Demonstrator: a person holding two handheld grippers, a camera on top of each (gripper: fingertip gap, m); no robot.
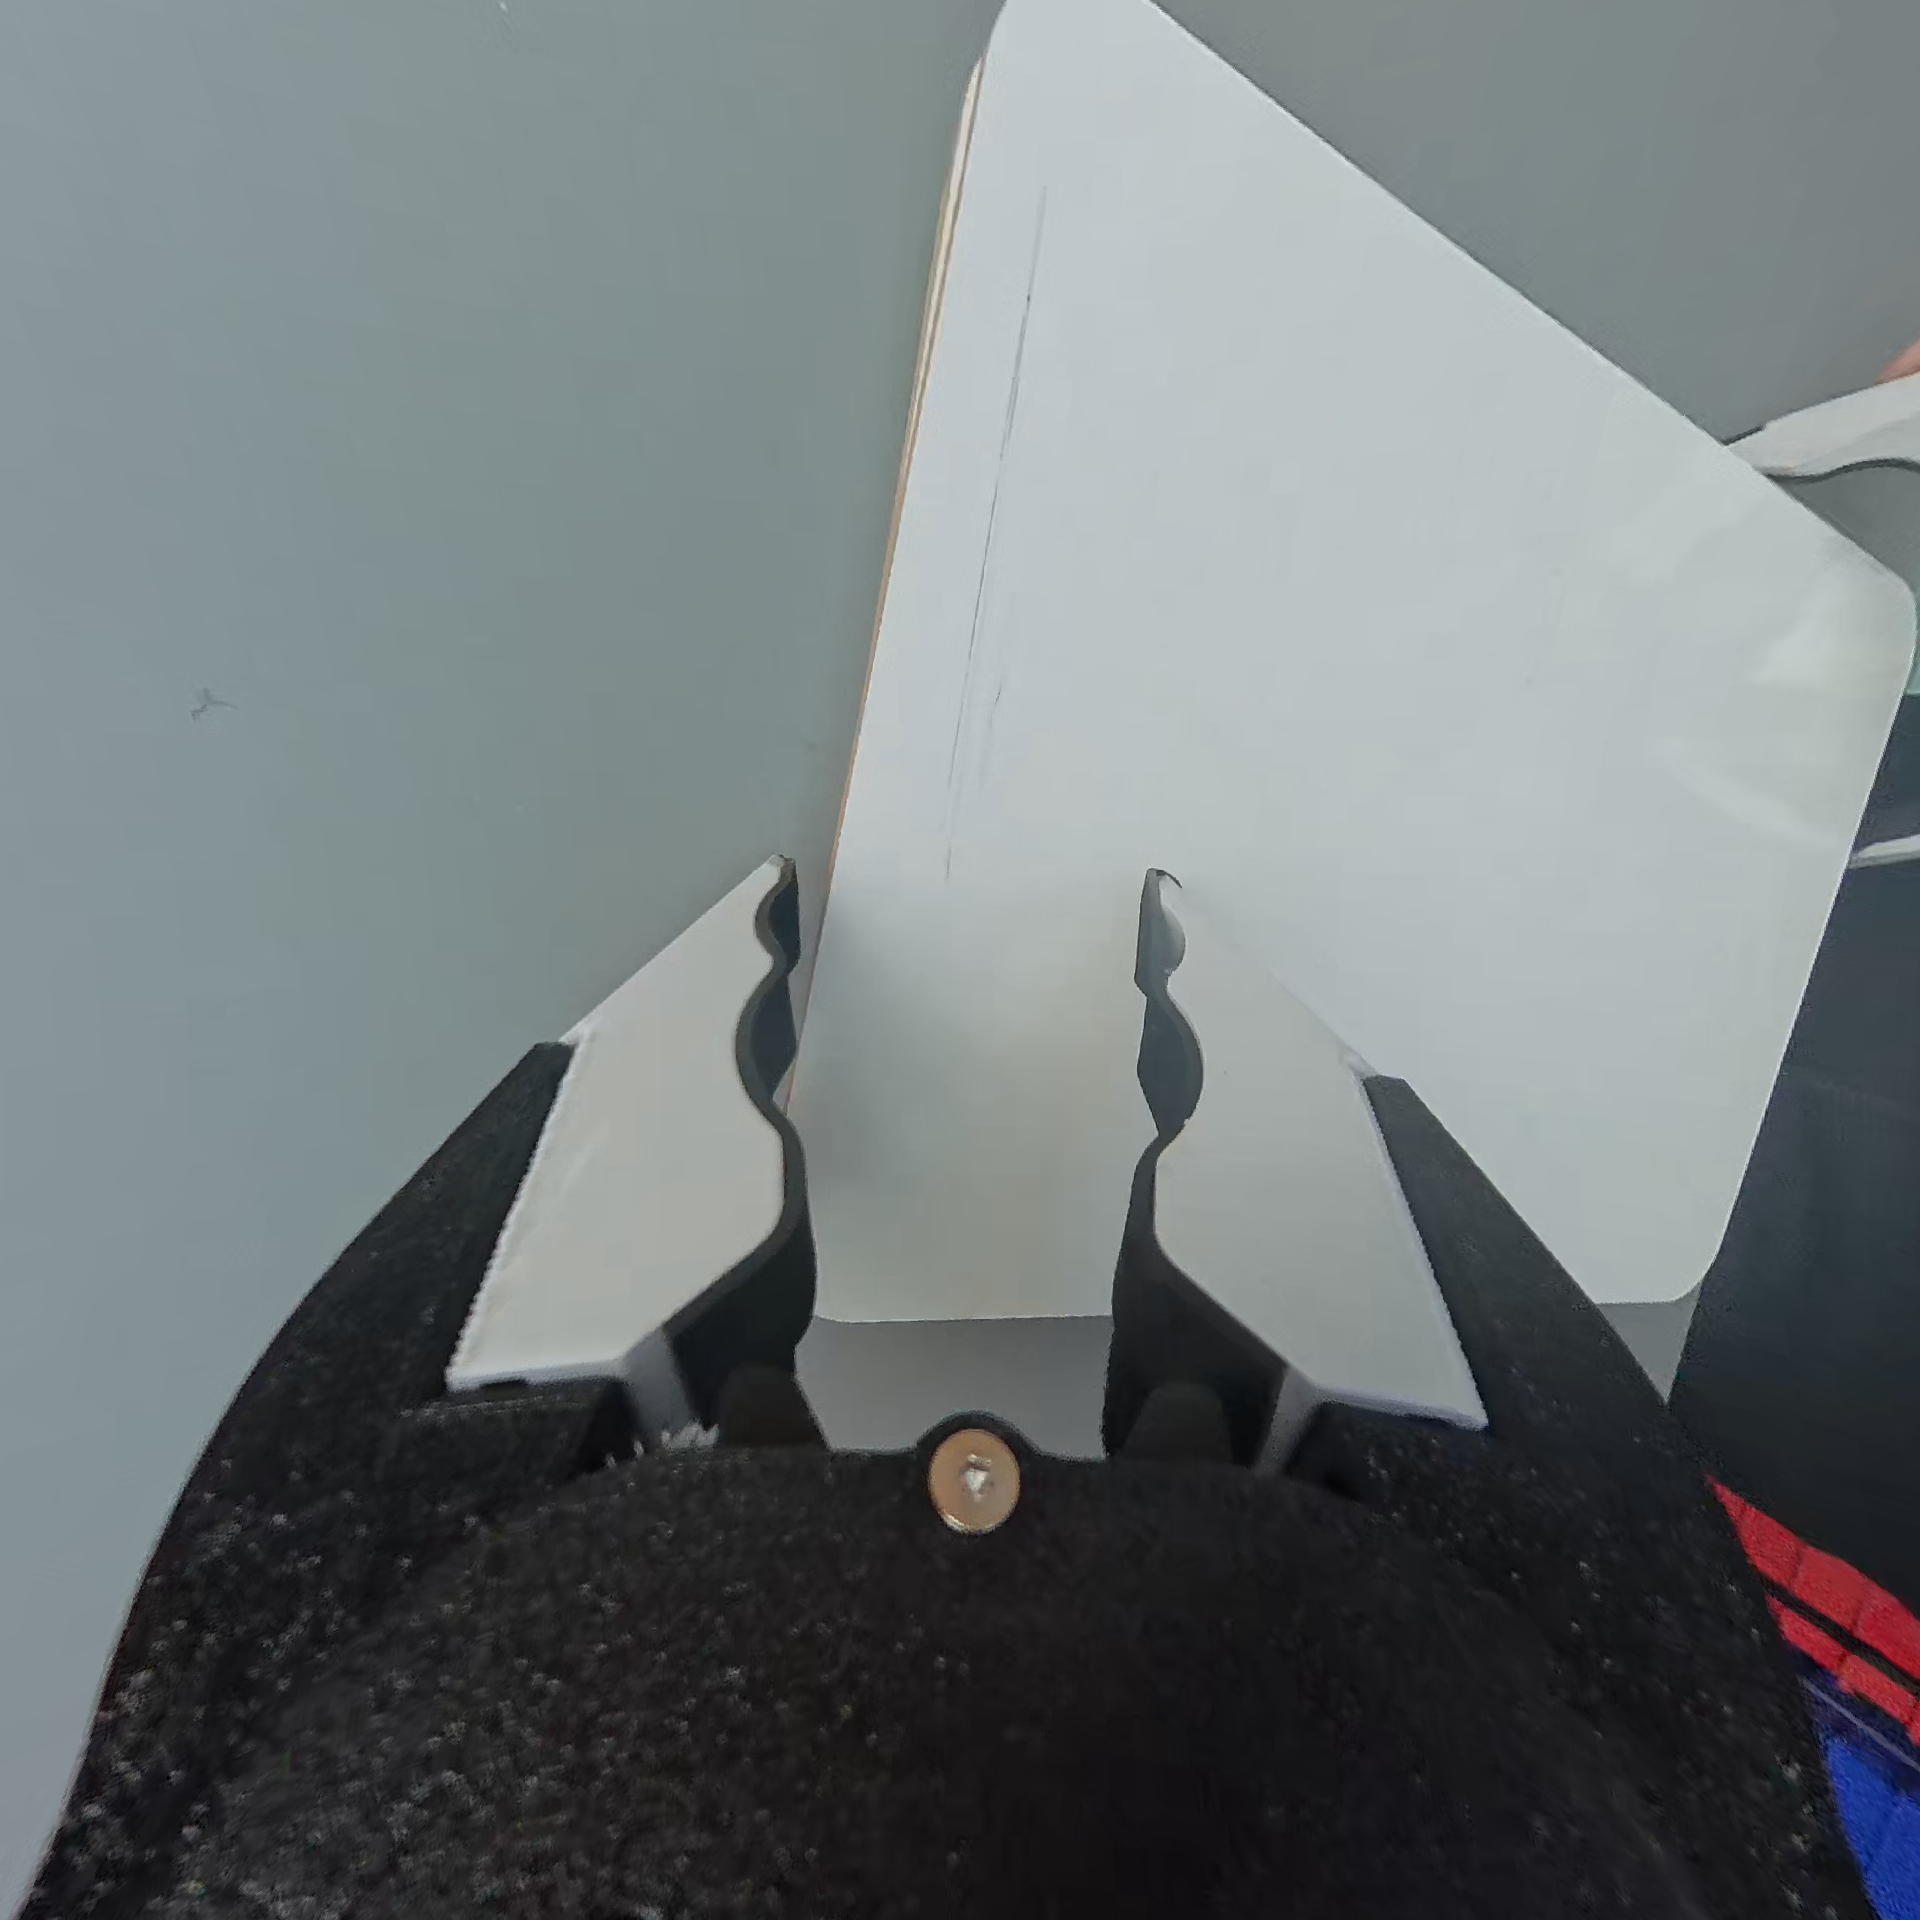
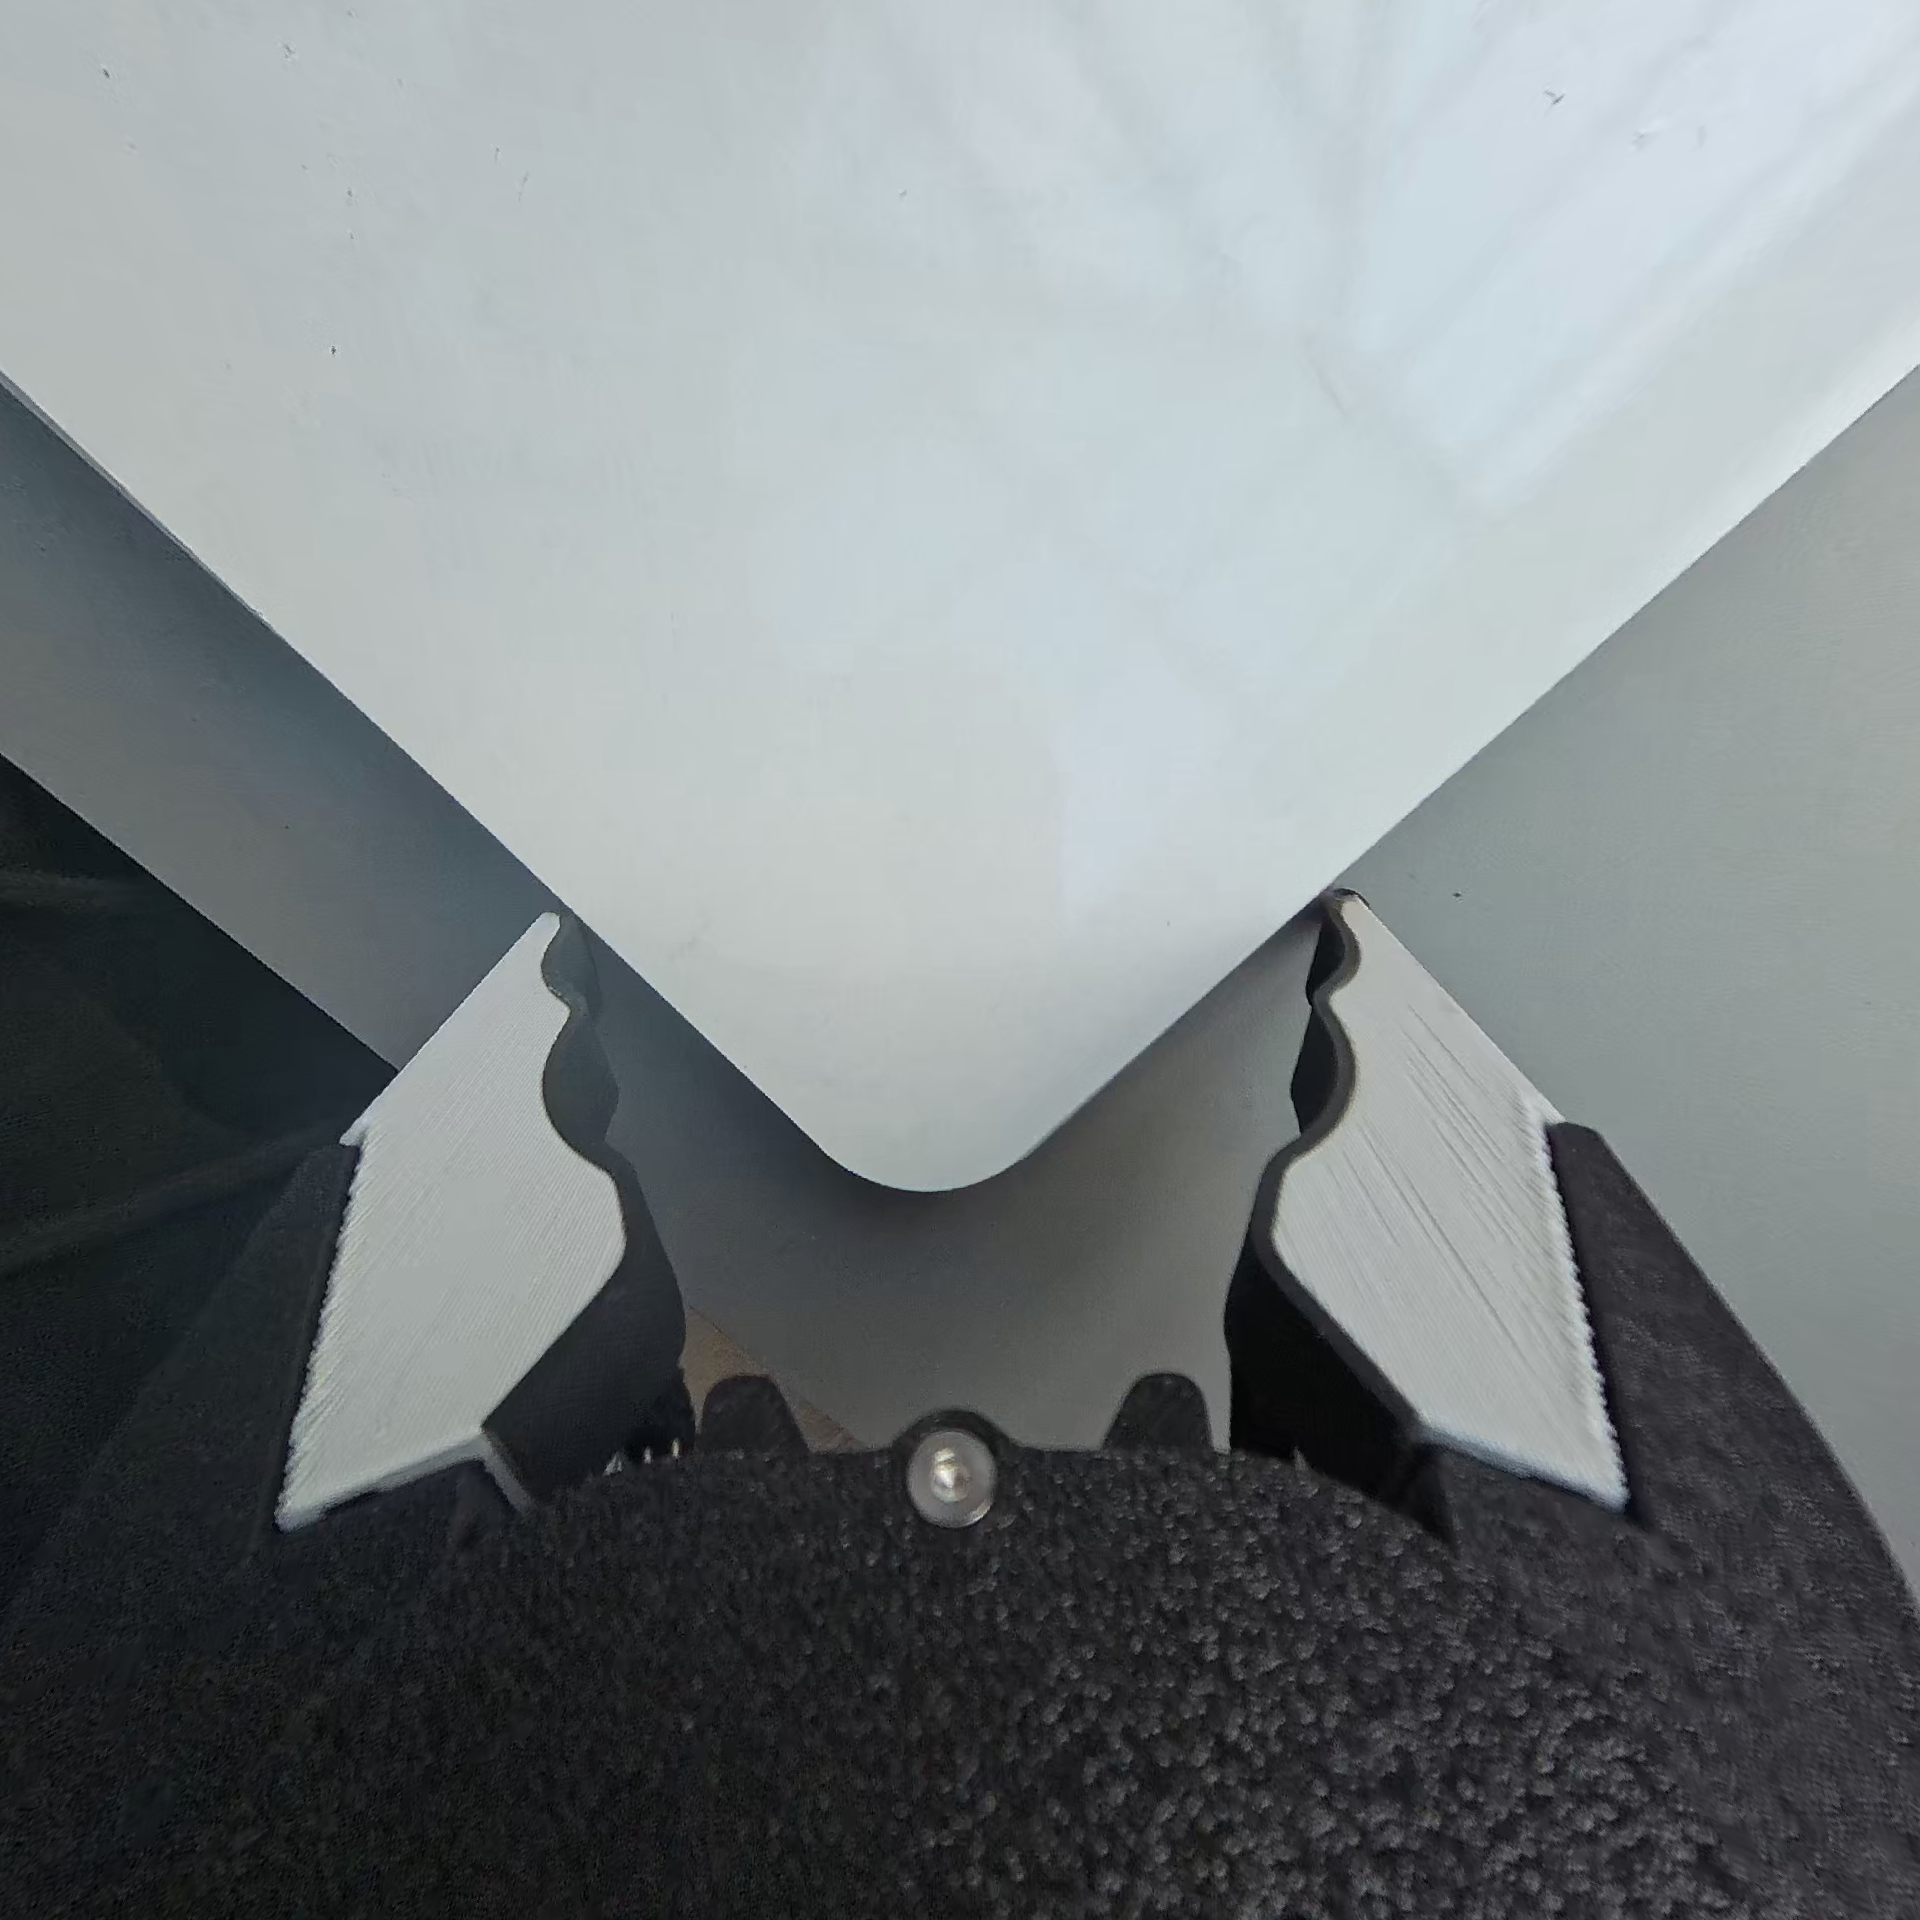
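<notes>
A white board (image 1: 1351,727) with rounded corners and a thin brown edge lies over a grey table (image 1: 416,520). My left gripper (image 1: 966,873) is open above the board's near end, its left finger (image 1: 665,1122) beside the brown edge. It holds nothing. In the right wrist view, one rounded corner of the board (image 2: 935,623) points between the fingers of my right gripper (image 2: 951,909), which is open and empty. A shadow lies on the table (image 2: 1662,831) under that corner. I cannot tell whether either gripper touches the board.
A white part (image 1: 1839,442), perhaps the other gripper's finger, shows at the board's right edge. A dark surface (image 1: 1808,1039) and a red-and-blue patterned thing (image 1: 1849,1662) lie at the right. The table's edge and dark ground (image 2: 125,1039) show at the left.
</notes>
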